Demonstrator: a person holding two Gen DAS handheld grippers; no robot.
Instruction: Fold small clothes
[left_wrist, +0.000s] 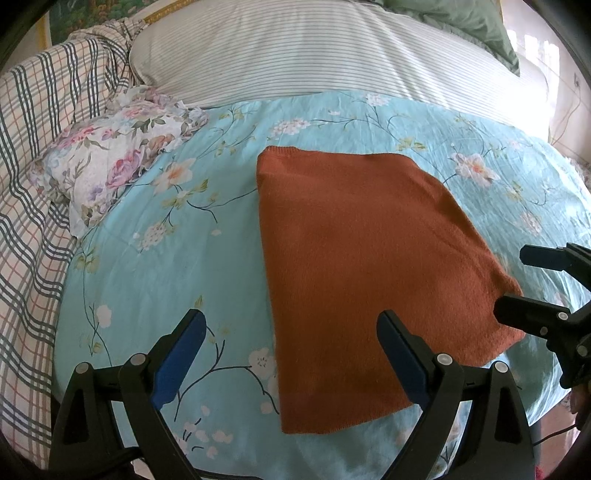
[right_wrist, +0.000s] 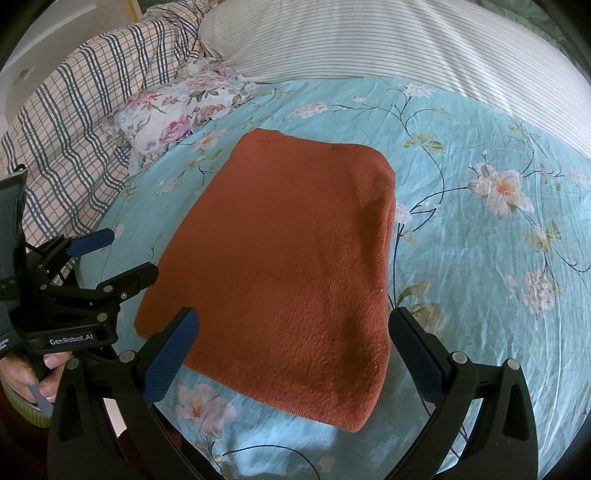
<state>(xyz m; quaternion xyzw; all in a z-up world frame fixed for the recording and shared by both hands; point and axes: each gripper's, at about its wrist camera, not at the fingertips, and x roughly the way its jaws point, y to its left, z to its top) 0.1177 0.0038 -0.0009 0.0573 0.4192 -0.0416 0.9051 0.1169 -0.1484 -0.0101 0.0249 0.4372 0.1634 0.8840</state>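
The rust-orange knit (right_wrist: 280, 266) lies folded flat on the bed's floral sheet (right_wrist: 480, 258), both tools above its near edge, left tool (left_wrist: 290, 354) and right tool (right_wrist: 293, 354) spread wide, gripping nothing. A careless pinch could drag the layers askew. No containers in sight

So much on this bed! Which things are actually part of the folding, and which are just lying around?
Part of the job:
- orange knit garment, folded flat
- left hand-held gripper, open
- right hand-held gripper, open

Just lying about:
- floral cloth, crumpled
- plaid blanket
- striped pillow
- blue floral sheet
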